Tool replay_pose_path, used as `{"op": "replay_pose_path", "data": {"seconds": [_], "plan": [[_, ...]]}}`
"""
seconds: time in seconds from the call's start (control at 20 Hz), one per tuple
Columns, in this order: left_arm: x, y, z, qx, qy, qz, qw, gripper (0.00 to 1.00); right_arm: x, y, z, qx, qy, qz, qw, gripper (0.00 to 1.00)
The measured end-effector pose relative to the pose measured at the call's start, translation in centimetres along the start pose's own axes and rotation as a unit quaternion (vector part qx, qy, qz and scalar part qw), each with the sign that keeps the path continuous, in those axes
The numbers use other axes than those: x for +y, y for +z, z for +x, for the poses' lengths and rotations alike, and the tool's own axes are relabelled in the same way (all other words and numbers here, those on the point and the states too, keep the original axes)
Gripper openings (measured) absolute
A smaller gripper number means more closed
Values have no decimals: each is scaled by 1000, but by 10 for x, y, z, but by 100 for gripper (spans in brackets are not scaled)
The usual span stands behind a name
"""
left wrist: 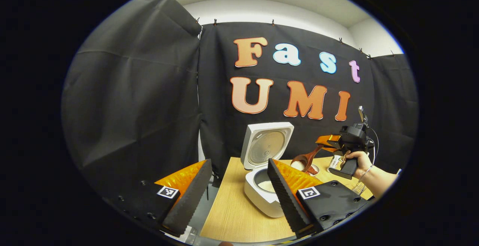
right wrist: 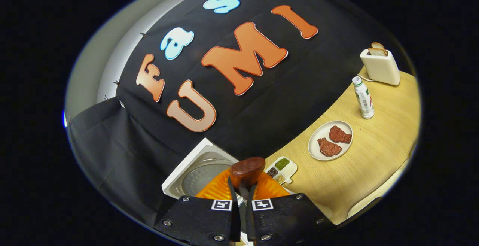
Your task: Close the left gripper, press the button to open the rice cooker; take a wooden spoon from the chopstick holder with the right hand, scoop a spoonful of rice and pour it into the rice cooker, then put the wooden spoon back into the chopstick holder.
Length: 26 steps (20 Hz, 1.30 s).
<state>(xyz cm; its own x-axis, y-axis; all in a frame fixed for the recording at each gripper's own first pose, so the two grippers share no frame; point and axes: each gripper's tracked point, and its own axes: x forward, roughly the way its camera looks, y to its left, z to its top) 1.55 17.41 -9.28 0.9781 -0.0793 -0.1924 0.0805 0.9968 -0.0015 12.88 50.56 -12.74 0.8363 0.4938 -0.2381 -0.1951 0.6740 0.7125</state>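
**A:** Worried about a spill here. Looking at the right gripper (left wrist: 329, 141): closed narrow on the handle of the wooden spoon (left wrist: 307, 158), both fingers pressing. Loaded with white rice, raised just above the red bowl (left wrist: 313, 170), near the rice cooker (left wrist: 262, 197) but not over the pot yet.

**B:** Agreed. Could lose grains onto the table (left wrist: 235, 216) if tilted too early during the carry. Thin handle too, so could perhaps turn between the fingers under the weight.

**A:** And the left gripper (left wrist: 235, 195)?

**B:** Spread wide, holding nothing, low in front of the cooker. Partly covering the pot mouth in the left gripper view, at least by the one finger. Hard to tell how close in truth. Better to keep apart from the spoon's path.

**A:** Other edges to mind?

**B:** Raised lid (left wrist: 266, 145), standing upright behind the pot. Could be knocked by coming in too high or too far back. Seems safer to come from the side of the bowl, low over the rim.

**A:** Room on the other side?

**B:** Plenty of bare wood in the right gripper view. Small seasoning tray (right wrist: 282, 169) just beside the cooker, then the plate (right wrist: 313, 152) with meat, bottle (right wrist: 363, 98) and toaster (right wrist: 380, 68) well apart. No need to pass there.
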Motion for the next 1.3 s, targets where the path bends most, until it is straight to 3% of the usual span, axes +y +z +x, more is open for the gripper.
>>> {"op": "replay_pose_path", "data": {"seconds": [0.65,1.3], "plan": [[7,-7,3,7,15,2,1000,100,34,-11,-6,-7,34,-146,989,5],[6,-11,4,13,17,0,1000,100,74,-24,-13,-11,95,-309,946,5]]}}
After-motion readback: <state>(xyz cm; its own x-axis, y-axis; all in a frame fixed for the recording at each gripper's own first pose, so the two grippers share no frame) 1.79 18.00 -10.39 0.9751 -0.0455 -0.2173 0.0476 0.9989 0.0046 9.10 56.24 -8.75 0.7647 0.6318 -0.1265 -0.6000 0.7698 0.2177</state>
